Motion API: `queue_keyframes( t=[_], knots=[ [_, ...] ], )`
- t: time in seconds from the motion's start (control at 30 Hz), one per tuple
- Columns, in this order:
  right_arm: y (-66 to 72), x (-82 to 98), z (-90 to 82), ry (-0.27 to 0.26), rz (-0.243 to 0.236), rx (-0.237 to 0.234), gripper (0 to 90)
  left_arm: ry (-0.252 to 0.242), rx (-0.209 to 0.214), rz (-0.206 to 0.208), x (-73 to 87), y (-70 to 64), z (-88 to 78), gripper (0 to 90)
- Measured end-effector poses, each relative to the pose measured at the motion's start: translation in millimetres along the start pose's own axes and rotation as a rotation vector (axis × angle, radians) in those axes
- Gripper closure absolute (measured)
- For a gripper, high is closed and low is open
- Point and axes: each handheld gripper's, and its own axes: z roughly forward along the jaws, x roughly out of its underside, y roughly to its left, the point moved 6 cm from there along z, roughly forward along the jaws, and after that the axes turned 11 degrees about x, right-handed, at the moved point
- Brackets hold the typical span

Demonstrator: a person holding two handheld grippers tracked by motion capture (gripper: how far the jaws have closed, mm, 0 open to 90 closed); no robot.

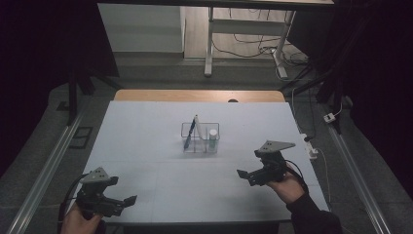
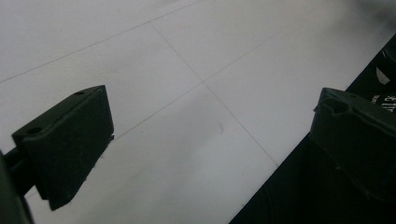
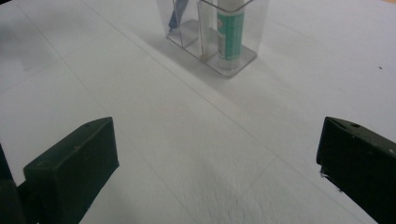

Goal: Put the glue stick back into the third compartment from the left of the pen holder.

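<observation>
Right claw: jaws wide, empty, hovering over the bench on the near right side of the clear organizer, well apart from it and aimed toward it. Left claw: jaws wide, empty, at the near left bench edge, farther from the organizer. The organizer stands mid-bench, holding a blue pen, a white stick and a green-labelled glue stick, each in its own compartment. Judged step: approach not yet begun. Next move calls for the right claw to advance and close on one upright item.
</observation>
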Motion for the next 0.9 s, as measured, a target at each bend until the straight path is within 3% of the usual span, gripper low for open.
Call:
queue_keyframes(
  t=[0.57, 0.9],
  knots=[
    [-19.0, 30.0, -35.6, -0.008, 0.073, 0.074, 0.0, -0.002, -0.002, -0.001, -0.1, -0.1, -0.2, 0.0],
    [-30.9, 50.5, -51.0, 0.013, 0.11, 0.122, 0.0, -0.003, -0.004, -0.002, -0.1, 0.0, -0.2, 0.0]
  ],
)
